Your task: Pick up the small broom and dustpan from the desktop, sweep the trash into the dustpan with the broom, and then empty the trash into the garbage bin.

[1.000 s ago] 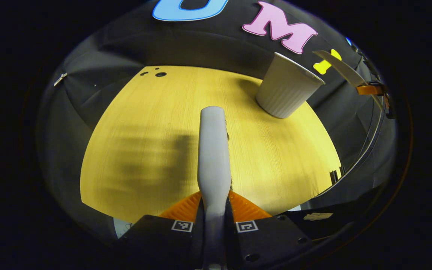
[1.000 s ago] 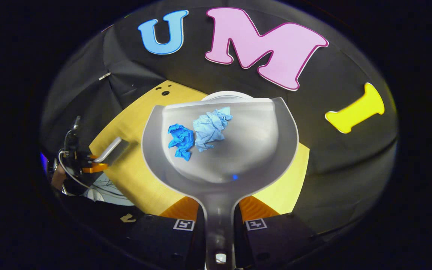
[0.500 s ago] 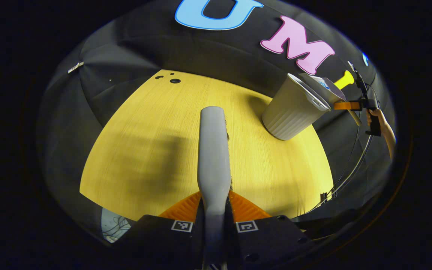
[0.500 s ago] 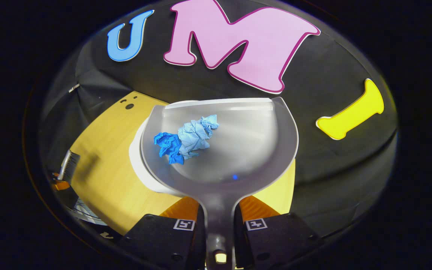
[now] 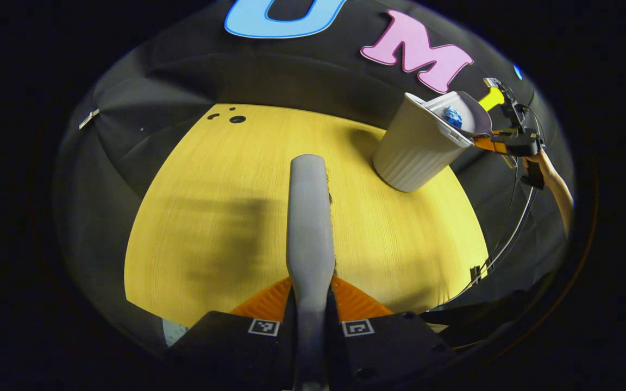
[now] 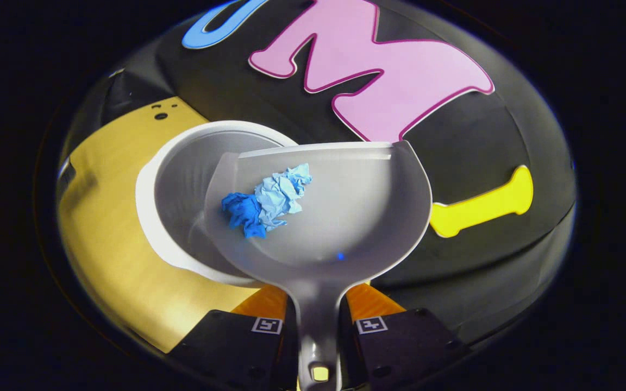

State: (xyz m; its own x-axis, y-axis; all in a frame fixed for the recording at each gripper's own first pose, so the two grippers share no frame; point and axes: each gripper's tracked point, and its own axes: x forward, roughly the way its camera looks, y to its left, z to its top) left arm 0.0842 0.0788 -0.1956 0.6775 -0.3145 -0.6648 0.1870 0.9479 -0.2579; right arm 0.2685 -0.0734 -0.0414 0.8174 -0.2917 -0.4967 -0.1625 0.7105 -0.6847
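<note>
Holding the dustpan (image 6: 340, 217) over the bin (image 6: 152, 217), right tongs (image 6: 318, 320) clamping its handle, left tongs (image 5: 310, 320) gripping the broom (image 5: 308, 217), we are risking paper (image 6: 264, 198) spilling past the rim.

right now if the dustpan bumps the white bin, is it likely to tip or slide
Probably it would slide or tip easily: the white bin looks like thin ribbed plastic, seems empty inside, so likely light. It narrows toward its base on the smooth desktop, and the dustpan sits near its rim, where a push has most leverage.
</note>
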